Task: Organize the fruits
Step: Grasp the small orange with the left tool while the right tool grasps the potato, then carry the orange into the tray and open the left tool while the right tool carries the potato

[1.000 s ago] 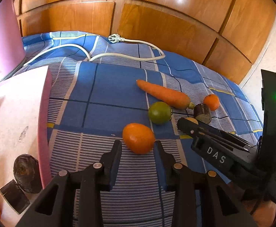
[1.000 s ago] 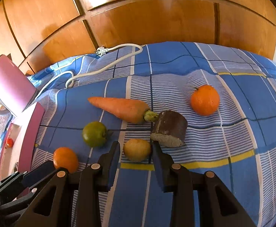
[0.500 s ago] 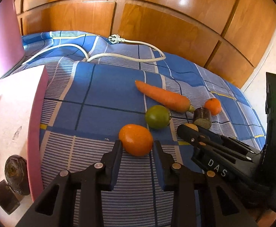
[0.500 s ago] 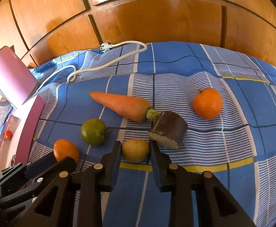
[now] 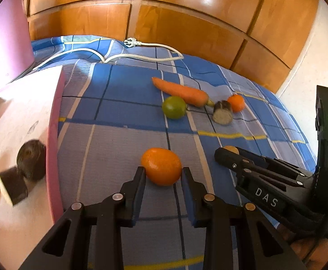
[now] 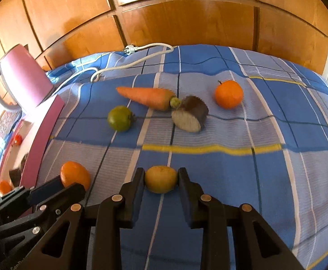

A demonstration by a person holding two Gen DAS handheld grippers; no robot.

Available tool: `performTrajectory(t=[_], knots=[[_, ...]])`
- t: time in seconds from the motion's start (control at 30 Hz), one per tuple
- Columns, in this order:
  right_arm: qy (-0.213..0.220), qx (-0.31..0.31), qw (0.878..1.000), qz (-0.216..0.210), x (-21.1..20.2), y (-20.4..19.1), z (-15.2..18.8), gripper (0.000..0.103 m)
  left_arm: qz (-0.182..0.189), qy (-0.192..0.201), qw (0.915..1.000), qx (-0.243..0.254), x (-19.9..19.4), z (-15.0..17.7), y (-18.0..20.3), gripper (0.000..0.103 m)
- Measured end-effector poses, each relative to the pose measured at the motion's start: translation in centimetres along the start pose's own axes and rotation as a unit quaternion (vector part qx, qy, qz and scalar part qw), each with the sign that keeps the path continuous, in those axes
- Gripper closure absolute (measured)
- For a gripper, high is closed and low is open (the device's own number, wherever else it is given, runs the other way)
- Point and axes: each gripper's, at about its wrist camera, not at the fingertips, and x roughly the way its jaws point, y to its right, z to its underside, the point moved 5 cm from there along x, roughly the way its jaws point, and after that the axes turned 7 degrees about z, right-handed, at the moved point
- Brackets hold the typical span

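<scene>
A blue checked bedspread (image 6: 209,168) fills both views, with a wooden panelled wall (image 6: 186,18) behind it and a white power cable (image 6: 141,61) looping across its far edge. A pink box (image 5: 22,123) sits at the spread's left side, its lid (image 5: 8,33) raised; inside lie a dark cut vegetable piece (image 5: 31,162), a dark block (image 5: 13,185) touching it, and small orange and red items at the edges, too cropped to identify. Well beyond the grippers on the bedspread, a carrot (image 6: 147,97) lies with its stem end touching a dark-skinned cut vegetable chunk (image 6: 189,117); a green fruit (image 6: 120,118) rests just in front of the carrot, and a small orange (image 6: 228,94) sits to the chunk's right, apart from it. The left gripper (image 5: 162,173) is closed on an orange fruit (image 5: 161,166), both fingers pressed against its sides at the near part of the bedspread, close to the pink box. The right gripper (image 6: 161,176), just beside it, clamps a smaller yellow-brown fruit (image 6: 161,179) between its fingers, likewise over the near part of the bedspread.
</scene>
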Motion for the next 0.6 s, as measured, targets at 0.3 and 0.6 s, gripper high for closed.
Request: performTrajectory(t=[0.3,0.6], knots=[[0.002,0.009,1.0,-0.006,-2.1,-0.3,2.6,0.073,0.003,0.001,0.9998,0.021,-1.7,2.1,1.4,0.071],[0.001,0.025,1.0,-0.007,-3.3,0.1,3.9,0.073,0.004,0.022,0.9991,0.036,-4.0,2.5,2.3,0.071]])
